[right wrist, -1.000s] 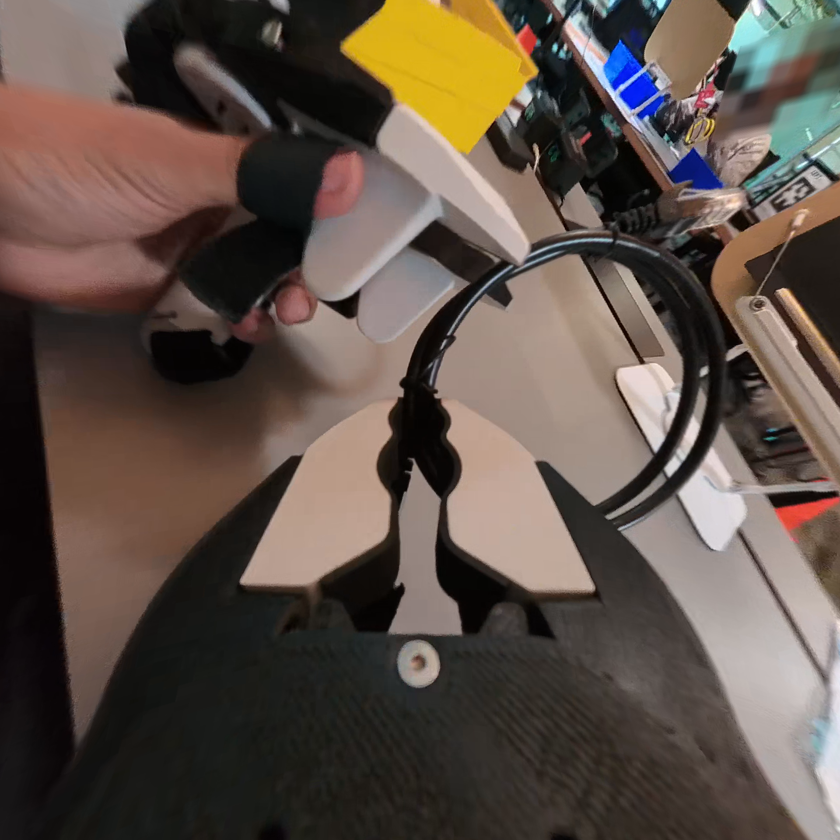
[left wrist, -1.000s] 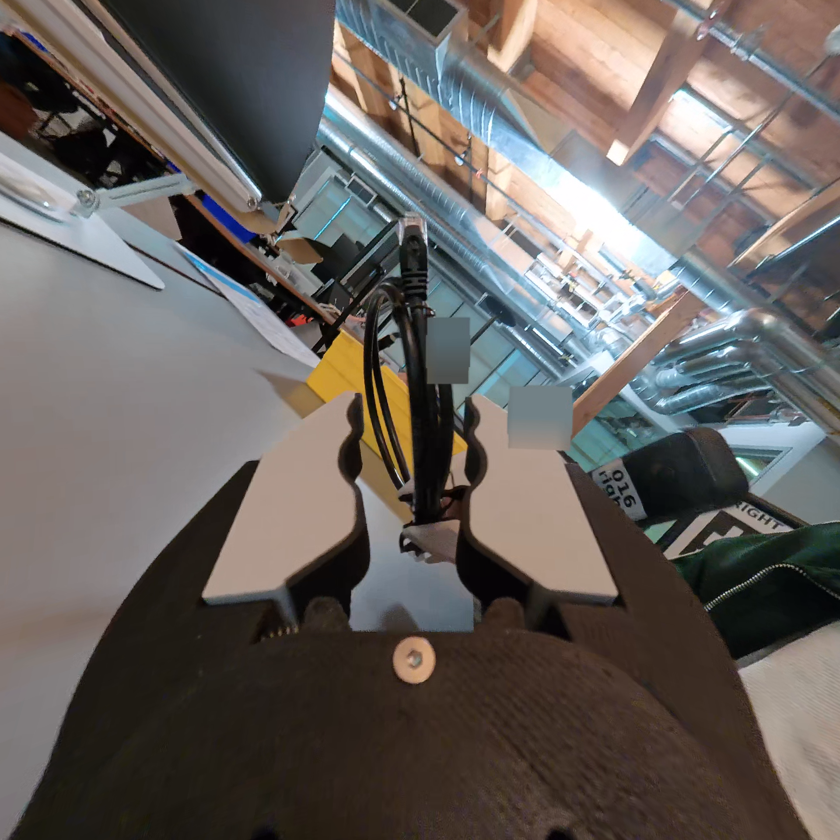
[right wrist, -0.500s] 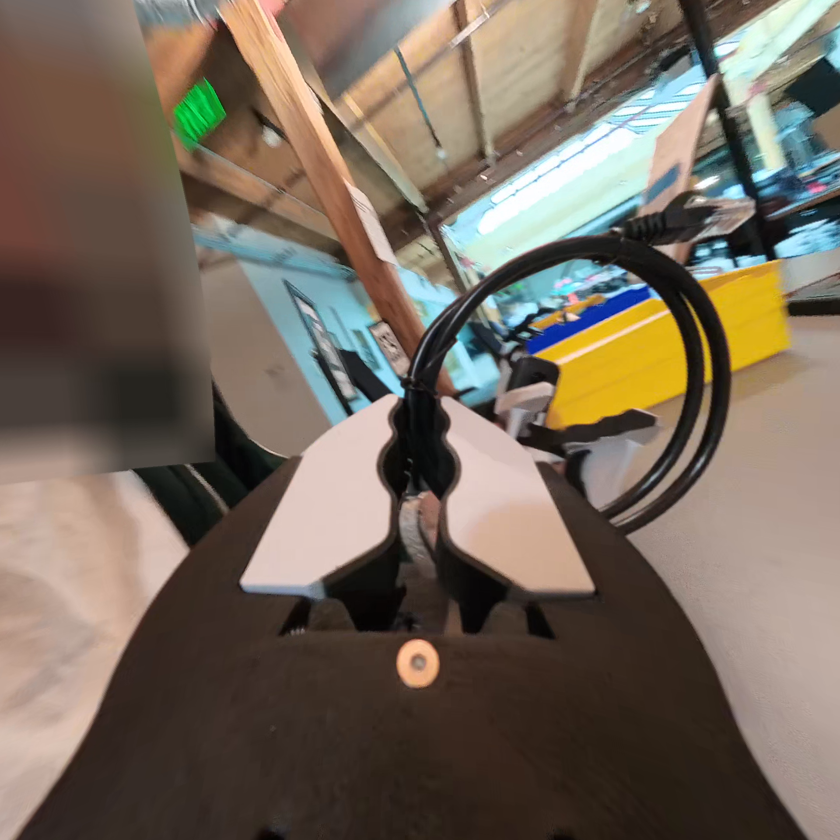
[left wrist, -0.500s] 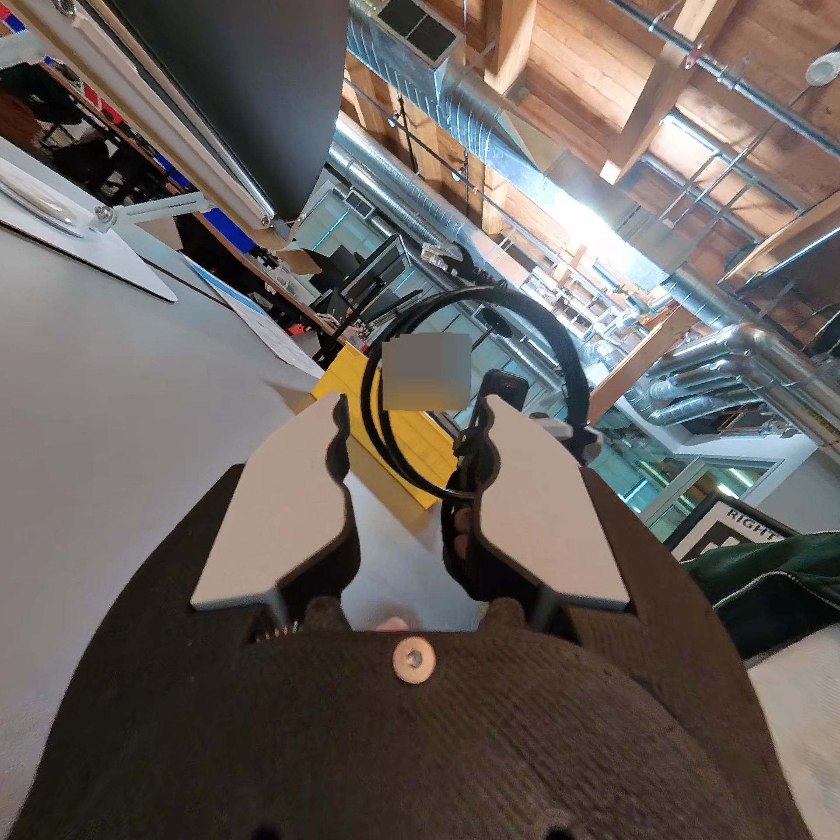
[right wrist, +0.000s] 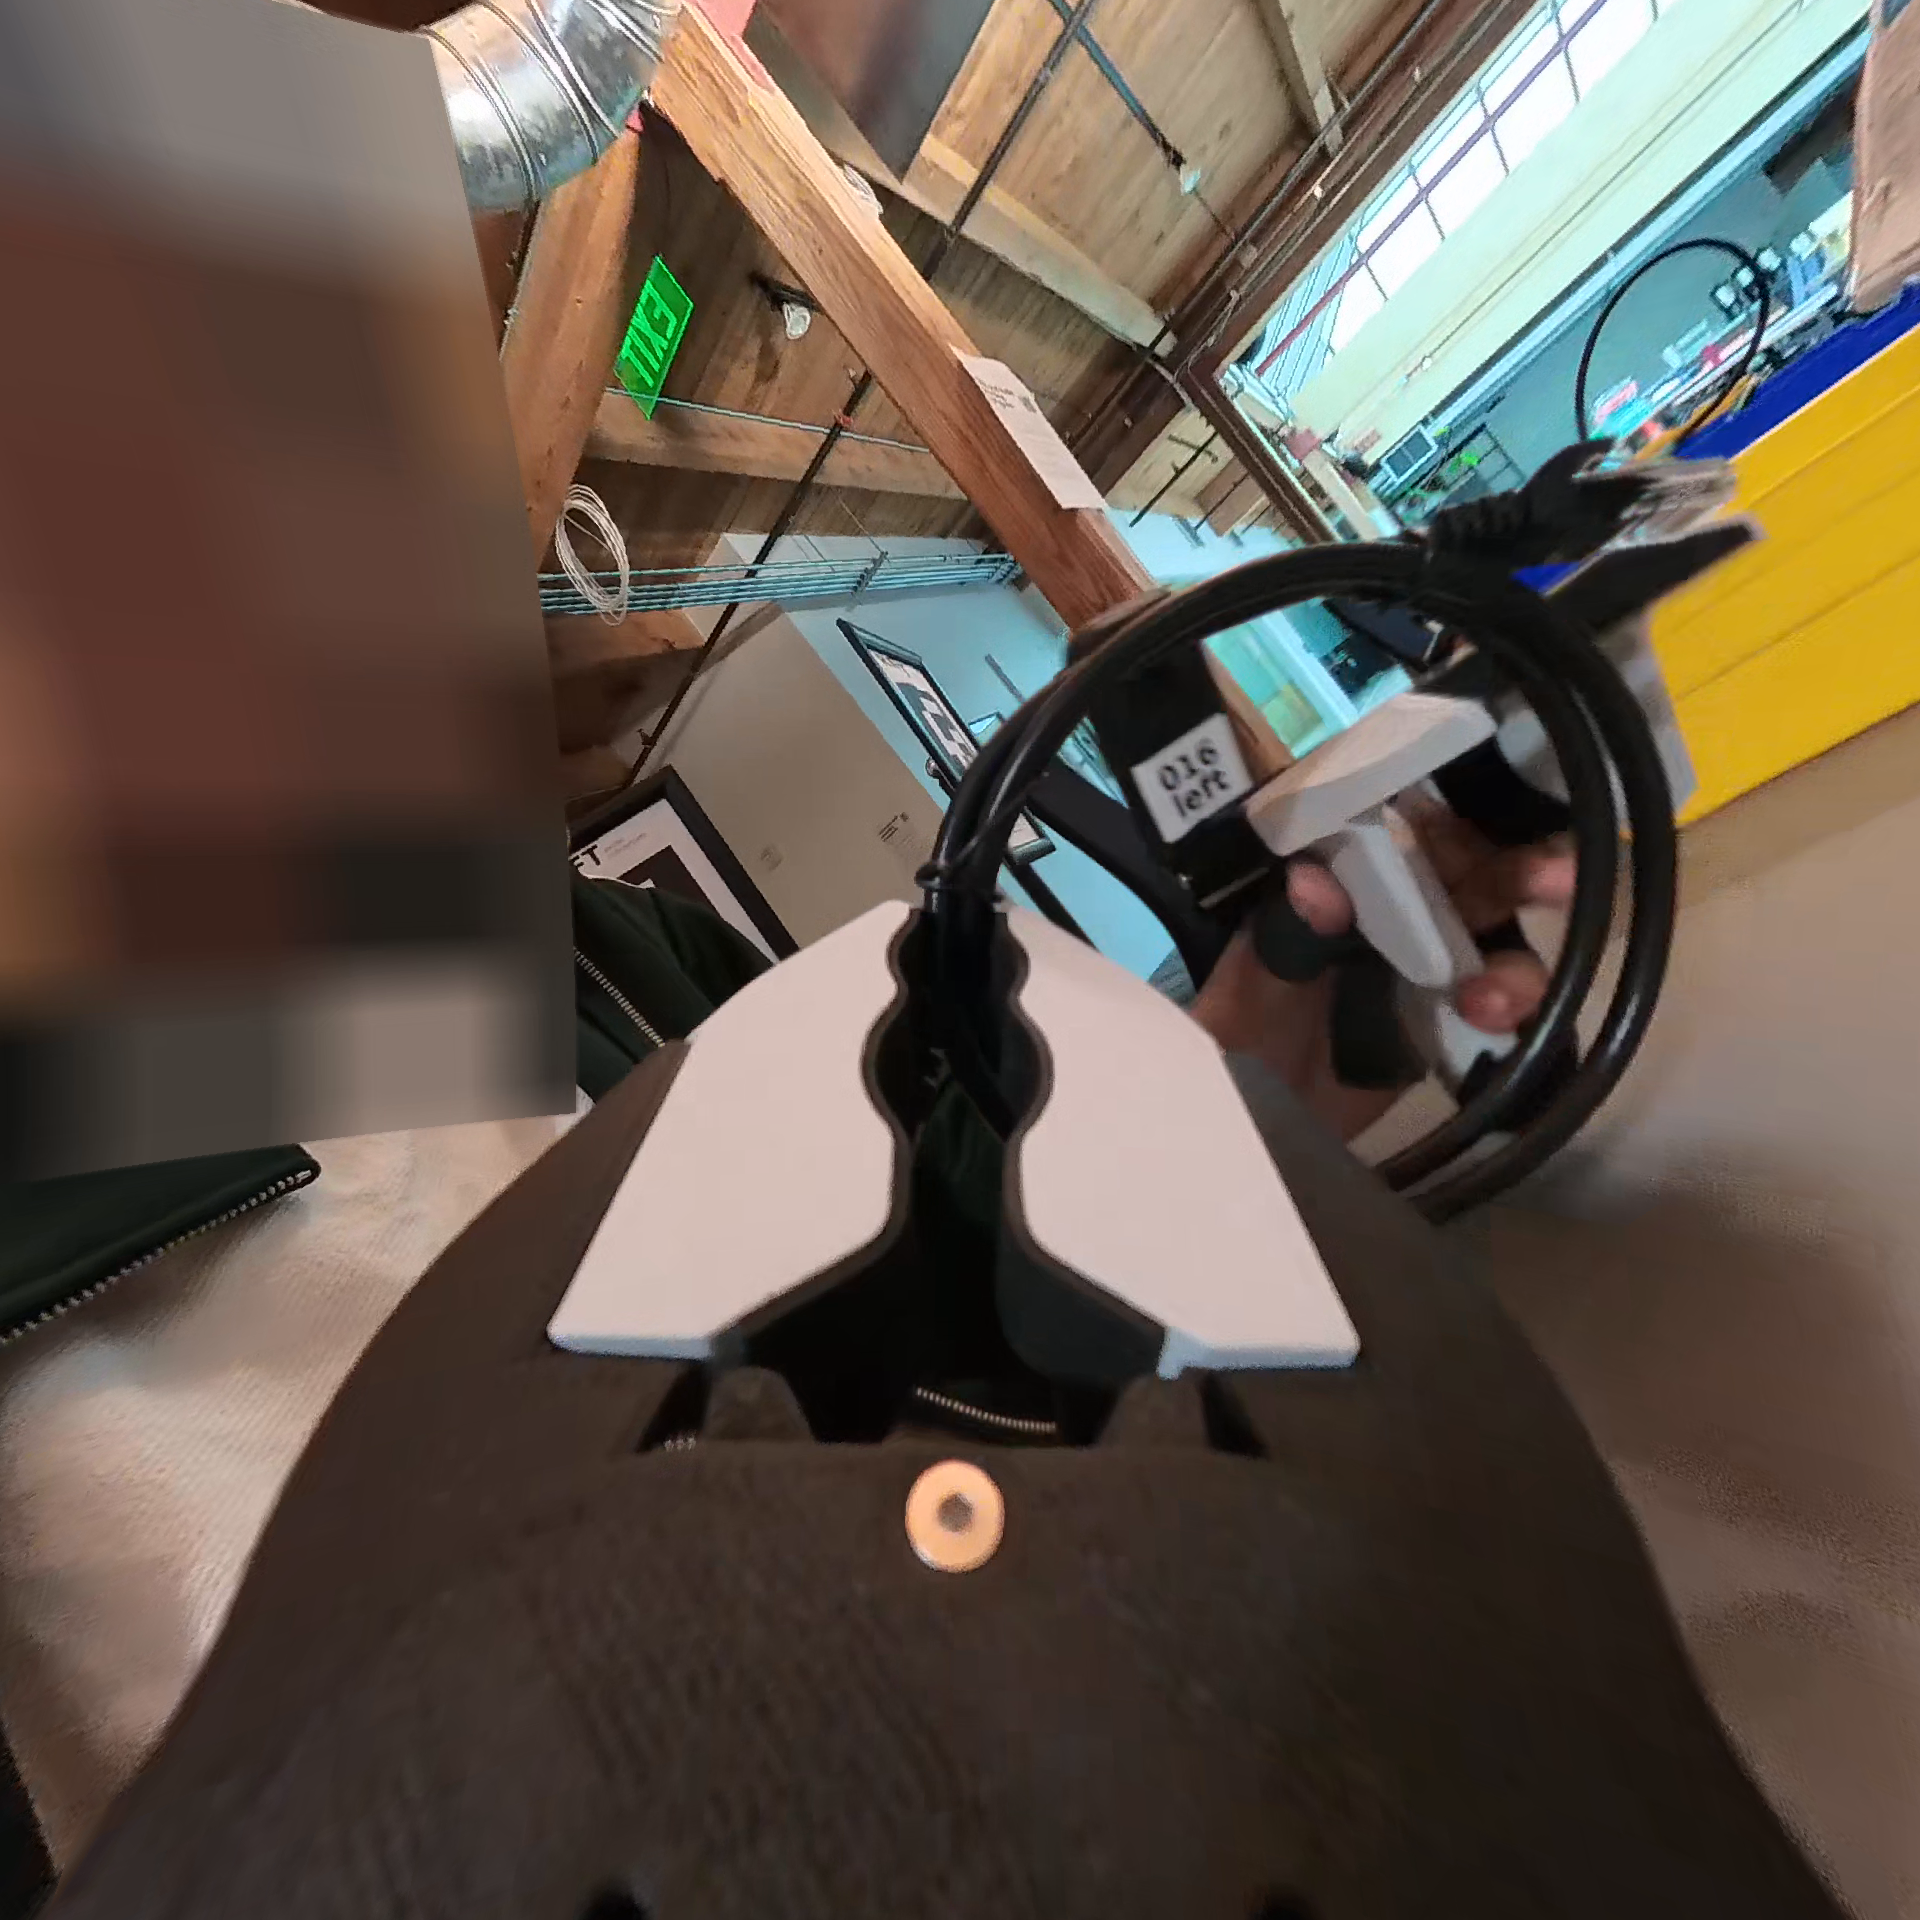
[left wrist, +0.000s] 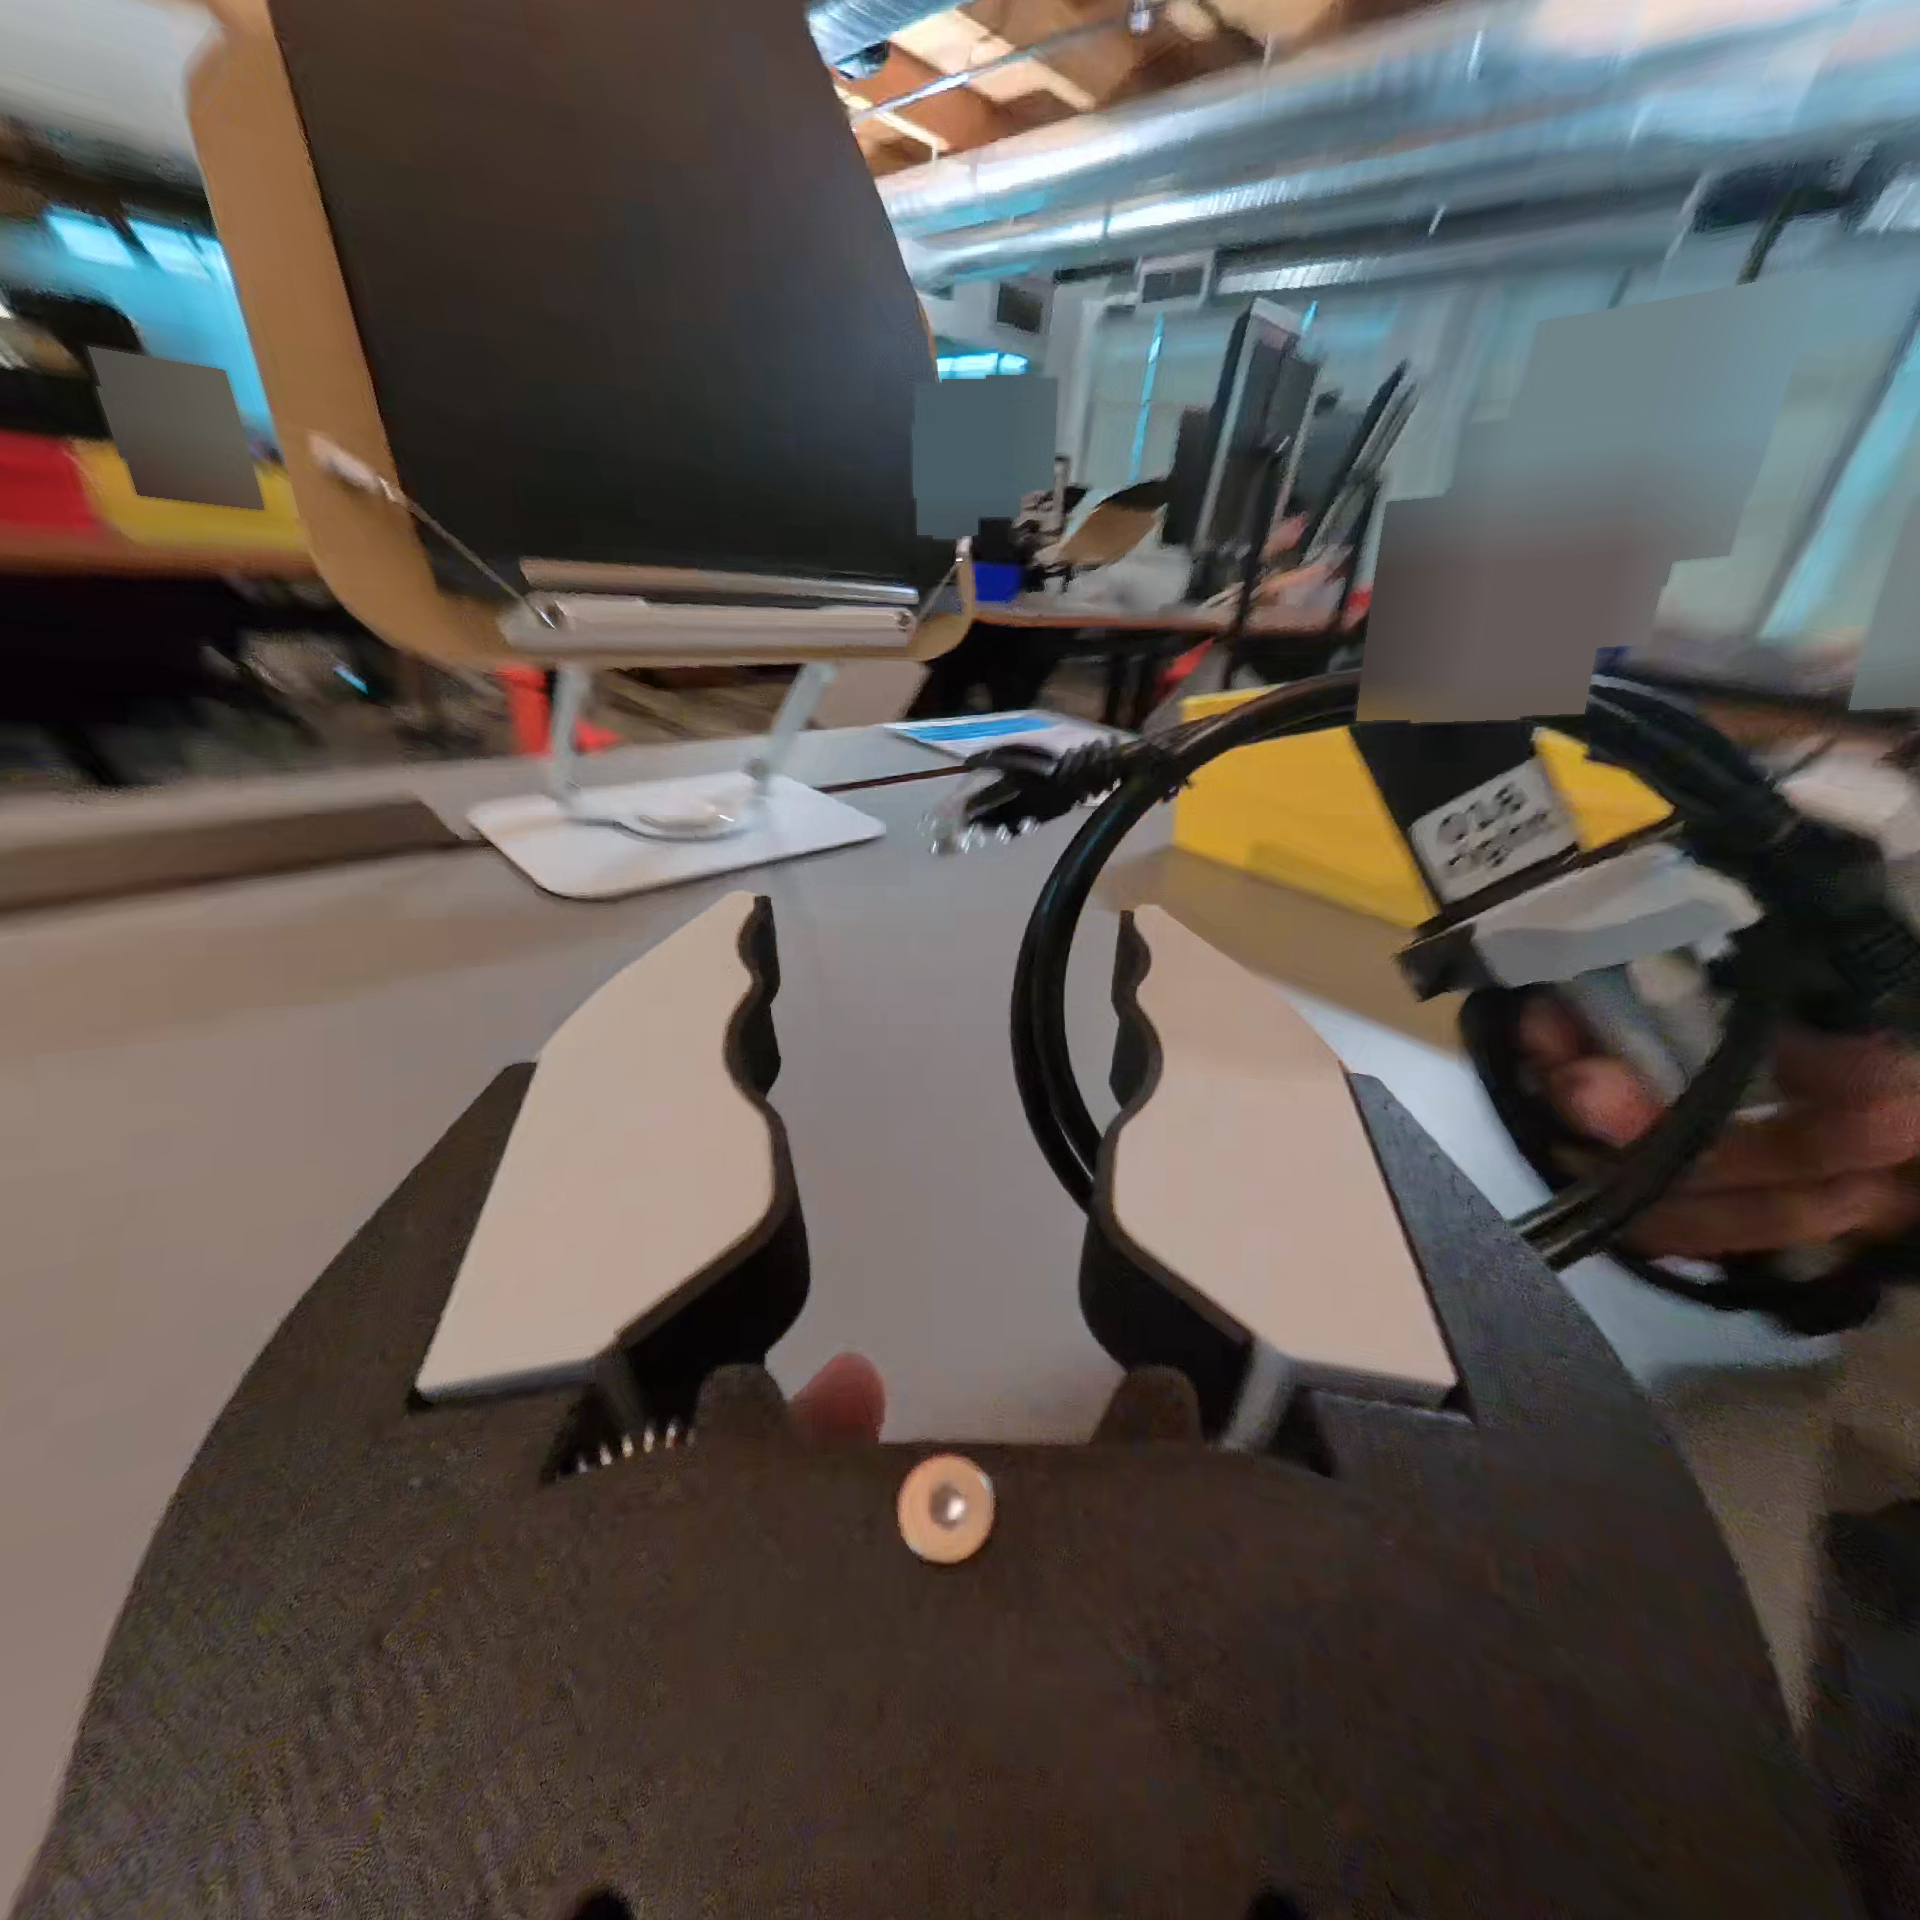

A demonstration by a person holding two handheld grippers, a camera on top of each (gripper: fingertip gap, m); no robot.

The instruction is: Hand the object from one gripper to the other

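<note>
The object is a coiled black cable [right wrist: 1621,883] with a clear plug [right wrist: 1662,483] at its end. My right gripper [right wrist: 956,920] is shut on the coil at its tie, and the loop stands out to the right. My left gripper [left wrist: 940,914] is open with its jaws wide apart. In the left wrist view the coil [left wrist: 1049,997] runs along the inner edge of the right finger without being pinched, with the plug [left wrist: 977,805] pointing left. The right gripper [left wrist: 1558,904] and a hand hold the coil there. The left gripper [right wrist: 1361,831] shows through the loop.
A grey table [left wrist: 260,1039] lies below. A dark monitor [left wrist: 623,312] on a white stand [left wrist: 675,831] is ahead of my left gripper. A yellow bin [left wrist: 1299,821] stands at the right and also shows in the right wrist view [right wrist: 1818,582]. A green jacket [right wrist: 644,966] is close.
My left gripper has opened wide and let go of the cable, then swung down to face the table. The coil has moved to its right side, still held by my right gripper.
</note>
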